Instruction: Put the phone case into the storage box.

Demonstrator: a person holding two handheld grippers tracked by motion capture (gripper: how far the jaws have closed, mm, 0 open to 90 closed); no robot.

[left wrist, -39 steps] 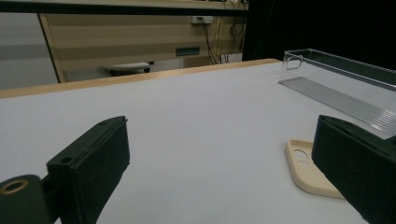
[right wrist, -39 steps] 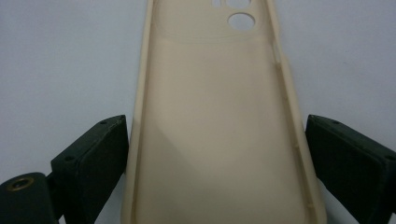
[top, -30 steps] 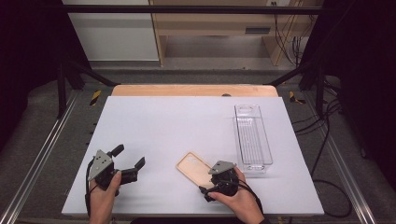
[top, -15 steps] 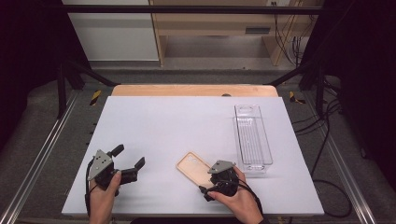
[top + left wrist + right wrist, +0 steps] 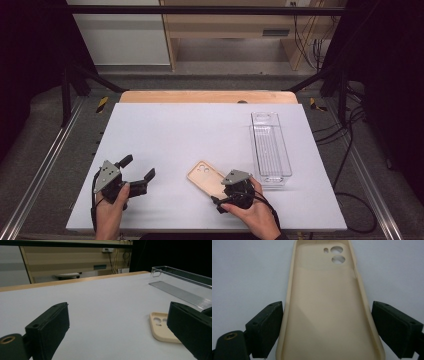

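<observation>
A beige phone case lies hollow side up on the white table, camera cut-outs at its far end. My right gripper is open and straddles the case's near end. In the right gripper view the case runs between the two jaws, the left jaw at its edge and the right jaw a hair off it. My left gripper rests open near the table's front left with nothing between its jaws. In the left gripper view the case lies off to the right.
A long clear plastic tray stands at the right side of the table, just beyond the right hand; it also shows far right in the left gripper view. A wooden strip edges the table's far side.
</observation>
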